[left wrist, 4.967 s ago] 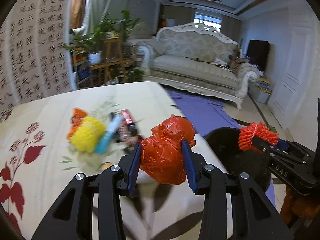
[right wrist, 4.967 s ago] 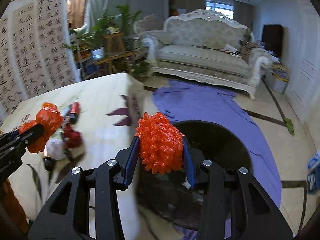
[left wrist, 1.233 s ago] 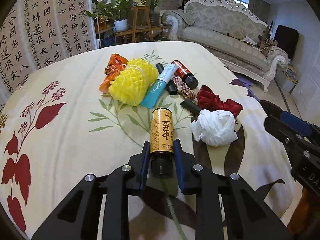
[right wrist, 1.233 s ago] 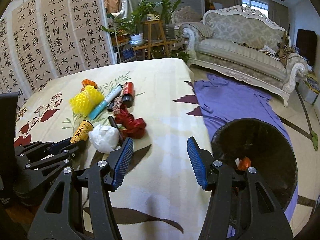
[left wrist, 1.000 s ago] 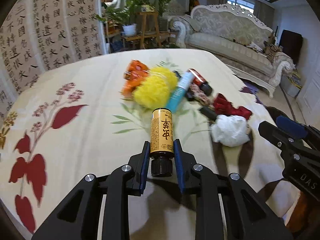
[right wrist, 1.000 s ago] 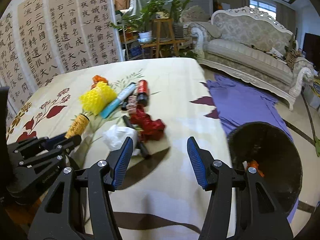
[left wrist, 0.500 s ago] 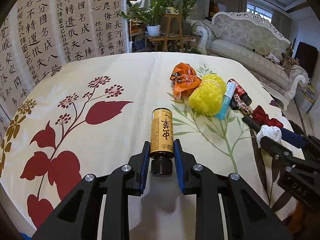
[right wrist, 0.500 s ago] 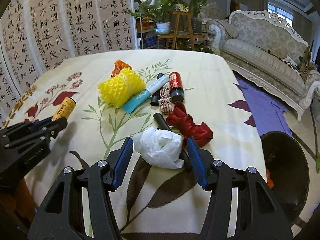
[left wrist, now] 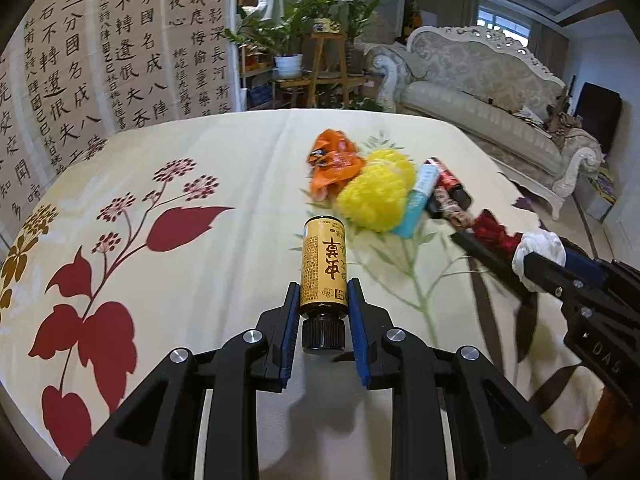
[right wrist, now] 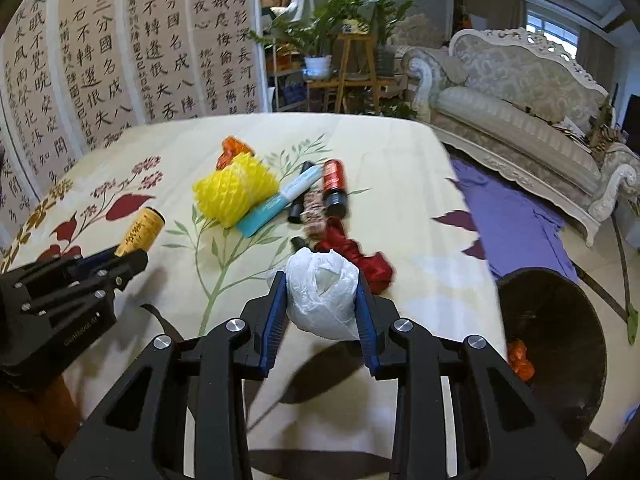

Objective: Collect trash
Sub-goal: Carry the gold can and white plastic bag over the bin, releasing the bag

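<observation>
My left gripper (left wrist: pixel 323 294) is shut on a small yellow bottle (left wrist: pixel 323 270) with a black cap, held above the flowered tablecloth (left wrist: pixel 160 280); the bottle also shows in the right wrist view (right wrist: pixel 140 232). My right gripper (right wrist: pixel 322 300) is shut on a crumpled white plastic bag (right wrist: pixel 323 294), which also shows in the left wrist view (left wrist: pixel 538 250). On the table lie a yellow foam net (right wrist: pixel 234 190), an orange wrapper (left wrist: pixel 334 160), a blue tube (right wrist: pixel 280 200), a red can (right wrist: pixel 334 184) and a red ribbon (right wrist: pixel 356 258). A black trash bin (right wrist: pixel 560 340) stands on the floor to the right.
The table edge (right wrist: pixel 480 248) runs just left of the bin. A purple cloth (right wrist: pixel 512 216) lies on the floor before a white sofa (right wrist: pixel 520 100). Plants on a wooden stand (right wrist: pixel 352 60) and a calligraphy screen (right wrist: pixel 100 60) stand behind the table.
My right gripper has closed on the white bag, which was lying on the table between its open jaws half a second ago. My left gripper still holds the yellow bottle and has shifted slightly.
</observation>
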Demonstrator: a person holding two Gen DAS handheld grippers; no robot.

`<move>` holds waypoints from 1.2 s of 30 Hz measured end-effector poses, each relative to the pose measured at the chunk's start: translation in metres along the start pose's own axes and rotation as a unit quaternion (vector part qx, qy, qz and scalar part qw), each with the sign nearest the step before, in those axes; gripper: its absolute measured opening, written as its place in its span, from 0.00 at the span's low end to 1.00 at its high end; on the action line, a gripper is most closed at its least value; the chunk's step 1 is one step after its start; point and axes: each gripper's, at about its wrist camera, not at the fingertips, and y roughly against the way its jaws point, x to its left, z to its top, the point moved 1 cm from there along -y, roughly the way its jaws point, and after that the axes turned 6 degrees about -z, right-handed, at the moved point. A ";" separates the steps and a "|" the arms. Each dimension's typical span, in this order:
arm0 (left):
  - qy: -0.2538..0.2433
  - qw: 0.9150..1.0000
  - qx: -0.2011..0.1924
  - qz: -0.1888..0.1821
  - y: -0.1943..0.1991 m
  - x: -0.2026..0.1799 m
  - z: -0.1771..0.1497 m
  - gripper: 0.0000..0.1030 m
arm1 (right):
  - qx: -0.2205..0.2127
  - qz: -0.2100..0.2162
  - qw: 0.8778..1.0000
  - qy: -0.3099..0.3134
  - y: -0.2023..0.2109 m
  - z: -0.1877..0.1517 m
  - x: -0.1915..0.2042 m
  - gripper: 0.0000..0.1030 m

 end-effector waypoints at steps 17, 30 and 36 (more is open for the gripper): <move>-0.077 0.992 -0.007 -0.096 0.001 -0.106 0.004 0.24 | -0.007 -0.114 0.988 -0.104 0.033 -0.032 -0.115 0.31; -0.155 0.976 -0.012 -0.152 -0.008 -0.205 0.007 0.24 | -0.002 -0.170 0.970 -0.173 0.040 -0.067 -0.196 0.31; -0.179 0.971 -0.006 -0.158 -0.023 -0.242 0.009 0.24 | -0.006 -0.176 0.966 -0.188 0.039 -0.073 -0.220 0.31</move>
